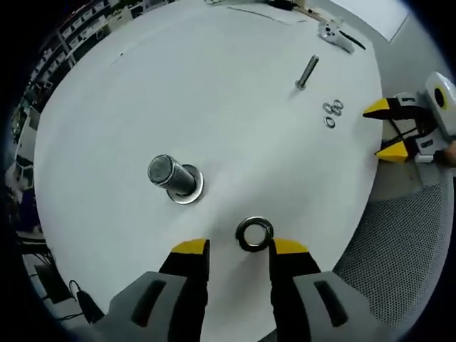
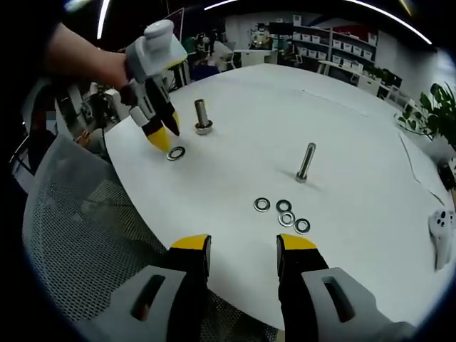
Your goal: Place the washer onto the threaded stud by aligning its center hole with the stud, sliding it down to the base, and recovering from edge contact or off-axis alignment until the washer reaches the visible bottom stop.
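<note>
A thick threaded stud [image 1: 173,176] stands upright on its flanged base on the white round table [image 1: 214,85]. A large steel washer [image 1: 254,234] lies flat on the table to the stud's right. My left gripper [image 1: 240,247] is open, and the washer sits just ahead of the gap between its yellow tips. In the right gripper view, the left gripper [image 2: 165,135], held by a hand, hovers over the washer [image 2: 176,153] beside the stud [image 2: 202,116]. My right gripper [image 2: 243,244] is open and empty at the table's edge, also seen as the right gripper [image 1: 385,130].
A thin bolt [image 2: 306,162] stands upright mid-table, with several small washers [image 2: 283,212] near it. A white controller [image 2: 443,231] lies far off on the table. A grey mesh chair [image 2: 64,228] sits against the table edge below both grippers.
</note>
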